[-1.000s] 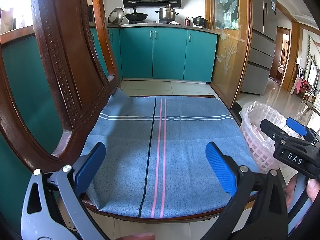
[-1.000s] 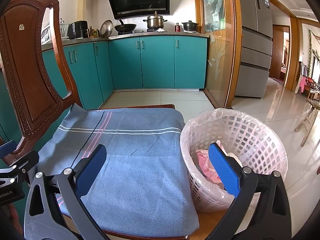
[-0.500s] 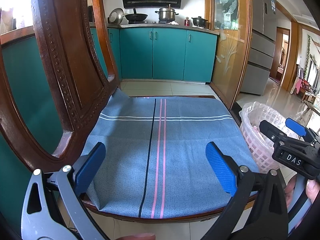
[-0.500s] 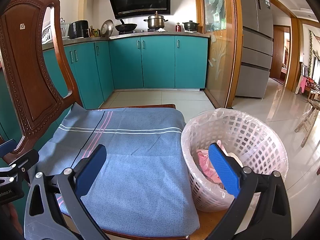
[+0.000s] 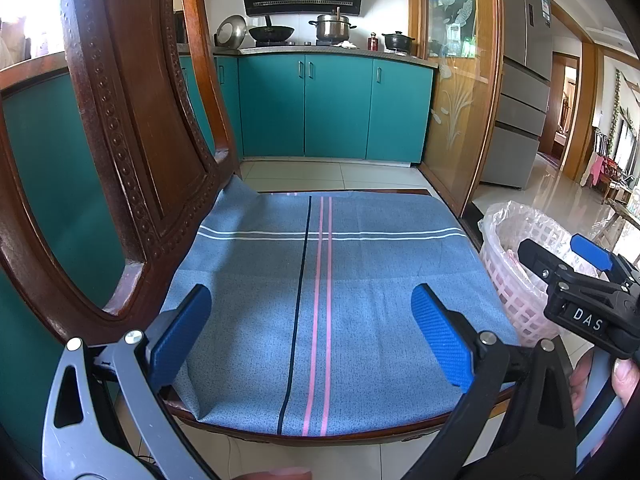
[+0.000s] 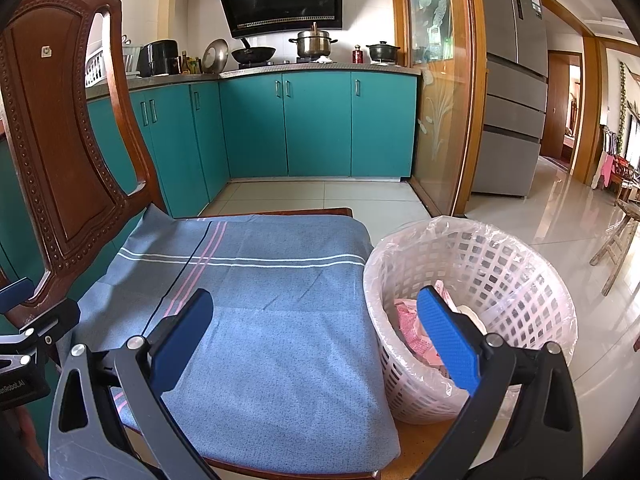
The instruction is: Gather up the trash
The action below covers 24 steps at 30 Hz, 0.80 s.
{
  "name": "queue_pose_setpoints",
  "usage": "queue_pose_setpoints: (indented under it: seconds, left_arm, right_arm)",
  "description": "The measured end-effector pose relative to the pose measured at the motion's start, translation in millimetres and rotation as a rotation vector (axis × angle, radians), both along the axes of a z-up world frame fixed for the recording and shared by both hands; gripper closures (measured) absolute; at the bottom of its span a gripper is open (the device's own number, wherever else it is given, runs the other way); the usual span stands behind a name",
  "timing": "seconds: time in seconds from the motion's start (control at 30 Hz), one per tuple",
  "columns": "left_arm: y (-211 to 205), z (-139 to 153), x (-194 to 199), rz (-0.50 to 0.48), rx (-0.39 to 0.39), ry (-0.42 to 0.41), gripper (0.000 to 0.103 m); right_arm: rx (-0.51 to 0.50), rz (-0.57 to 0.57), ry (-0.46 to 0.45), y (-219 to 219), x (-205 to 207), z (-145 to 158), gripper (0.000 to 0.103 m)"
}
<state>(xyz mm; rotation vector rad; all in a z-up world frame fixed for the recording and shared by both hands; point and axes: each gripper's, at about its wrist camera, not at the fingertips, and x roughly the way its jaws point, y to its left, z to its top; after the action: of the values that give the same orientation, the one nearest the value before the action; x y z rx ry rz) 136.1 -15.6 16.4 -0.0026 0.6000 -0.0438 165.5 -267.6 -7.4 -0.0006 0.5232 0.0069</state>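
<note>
A white lattice trash basket [image 6: 500,280] lined with a clear bag stands to the right of a wooden chair; it also shows in the left wrist view [image 5: 508,280]. Pink and white crumpled trash [image 6: 412,328] lies inside it. My right gripper [image 6: 316,332] is open and empty, held over the chair seat's right part and the basket's left rim. My left gripper [image 5: 308,328] is open and empty above the front of the seat. The seat is covered by a blue striped cloth [image 5: 320,280]. The right gripper also shows at the right edge of the left wrist view [image 5: 576,276].
The carved chair back [image 5: 132,140] rises close on the left. Teal kitchen cabinets [image 6: 320,124] stand behind, with pots on the counter. A glass door panel [image 6: 436,100] and a grey fridge [image 6: 516,80] are at the right. Tiled floor [image 6: 560,208] spreads to the right.
The right gripper has drifted slightly to the left and down in the left wrist view. Otherwise nothing has visibly changed; both grippers stay open.
</note>
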Motion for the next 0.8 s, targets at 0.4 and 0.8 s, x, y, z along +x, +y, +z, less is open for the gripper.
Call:
queue_pose_setpoints:
  seconds: [0.4, 0.8]
  left_arm:
    - [0.0, 0.1, -0.2, 0.001, -0.001, -0.001, 0.003]
    - [-0.2, -0.4, -1.4, -0.003, -0.003, -0.002, 0.003]
  right_arm:
    - [-0.001, 0.001, 0.0, 0.7, -0.5, -0.1, 0.003]
    - [-0.002, 0.002, 0.001, 1.9, -0.8, -0.3, 0.003]
